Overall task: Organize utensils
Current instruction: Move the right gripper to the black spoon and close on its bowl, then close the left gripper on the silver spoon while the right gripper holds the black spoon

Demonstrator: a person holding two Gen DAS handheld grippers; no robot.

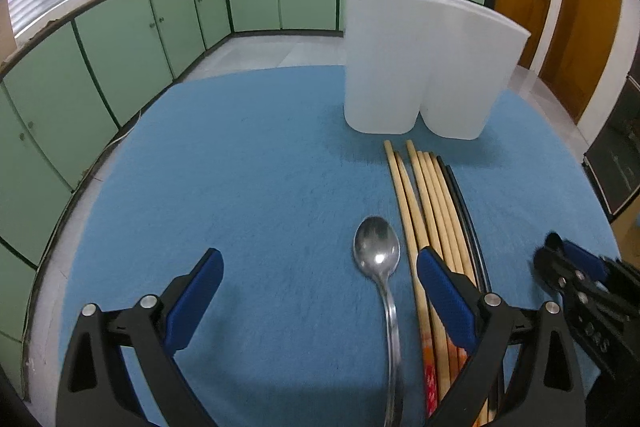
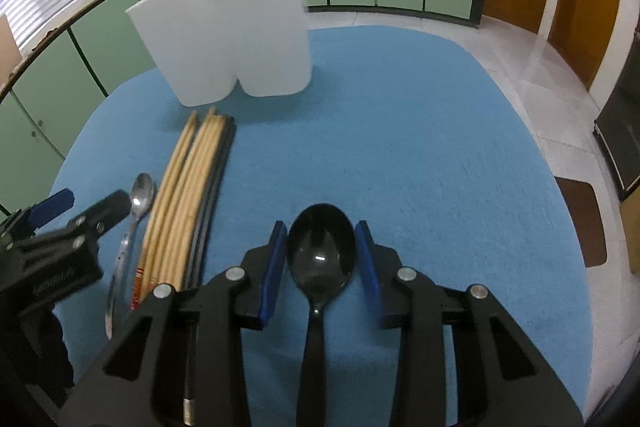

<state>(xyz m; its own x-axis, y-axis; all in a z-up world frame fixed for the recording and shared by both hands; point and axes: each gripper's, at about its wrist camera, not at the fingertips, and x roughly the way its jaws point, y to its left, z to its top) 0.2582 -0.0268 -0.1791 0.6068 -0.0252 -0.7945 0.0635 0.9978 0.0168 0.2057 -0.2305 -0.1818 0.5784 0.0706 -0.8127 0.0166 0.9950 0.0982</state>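
The black spoon [image 2: 321, 263] lay on the blue mat [image 2: 420, 147], handle running back between the right gripper's [image 2: 322, 259] half-open, empty fingers, bowl pointing toward the white holder [image 2: 224, 27]; the left gripper [image 1: 320, 287] gaped wide, empty.

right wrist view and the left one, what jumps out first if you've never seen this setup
The glossy black plastic spoon lies on the blue felt table cover, framed by the open blue-padded fingers of the right gripper. Left of it a row of wooden chopsticks and a shiny metal spoon lie side by side. Beyond them stands a tall white plastic two-compartment holder.
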